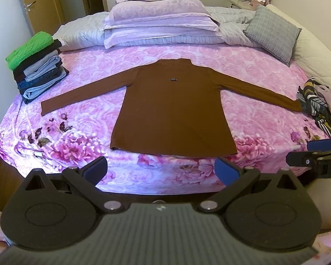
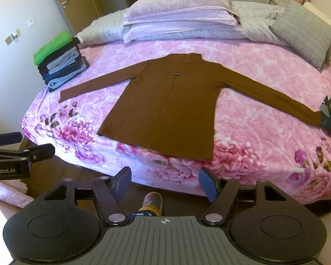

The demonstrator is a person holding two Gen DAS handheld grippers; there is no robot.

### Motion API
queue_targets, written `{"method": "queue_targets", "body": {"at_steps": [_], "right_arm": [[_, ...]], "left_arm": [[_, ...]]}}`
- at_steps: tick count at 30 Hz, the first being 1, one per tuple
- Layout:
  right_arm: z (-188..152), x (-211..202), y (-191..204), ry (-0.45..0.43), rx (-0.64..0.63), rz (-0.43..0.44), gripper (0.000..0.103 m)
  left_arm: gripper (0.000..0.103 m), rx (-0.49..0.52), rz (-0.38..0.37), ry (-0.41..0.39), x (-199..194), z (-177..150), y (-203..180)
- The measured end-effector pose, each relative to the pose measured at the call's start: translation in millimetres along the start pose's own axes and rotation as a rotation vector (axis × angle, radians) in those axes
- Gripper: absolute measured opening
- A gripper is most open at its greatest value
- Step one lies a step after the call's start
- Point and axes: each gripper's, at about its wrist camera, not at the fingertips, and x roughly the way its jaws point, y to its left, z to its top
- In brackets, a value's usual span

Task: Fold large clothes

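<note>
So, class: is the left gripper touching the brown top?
Apart. The left wrist view shows the open left gripper short of the brown top, pink bedspread between.

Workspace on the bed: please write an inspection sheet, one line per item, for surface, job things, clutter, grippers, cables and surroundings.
Surface: bed with pink floral cover, mostly flat.
Job's things: brown long-sleeved top spread flat, both sleeves out; stack of folded clothes at far left, green piece on top.
Clutter: unfolded pile of clothes at right edge, touching the right cuff; pillows and grey cushion at the head.
Grippers: left gripper open, empty, short of the hem; right gripper open, empty.
Cables: nothing seen.
Surroundings: wooden door on the left; slippered foot on the floor.
</note>
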Motion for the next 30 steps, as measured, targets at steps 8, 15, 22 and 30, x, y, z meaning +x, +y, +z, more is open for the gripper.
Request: {"method": "queue_targets", "body": {"at_steps": [8, 15, 22, 30], "right_arm": [[7.0, 7.5, -5.9, 0.009, 0.015, -0.008, 0.065], [21.0, 22.7, -24.3, 0.016, 0.066, -0.031, 0.065], [58.5, 56.1, -50.7, 0.001, 0.131, -0.049, 0.065], [130.6, 127.0, -67.5, 0.018, 0.213, -0.082, 0.065]], "left_arm": [[0.102, -0.003, 0.004, 0.008, 6.8, 5.4, -1.0], [0.102, -0.099, -0.003, -0.005, 28.3, 14.5, 28.9], [0.099, -0.285, 0.011, -0.013, 81.5, 41.3, 97.1], [0.09, -0.605, -0.052, 0.008, 183.1, 79.9, 203.0]]}}
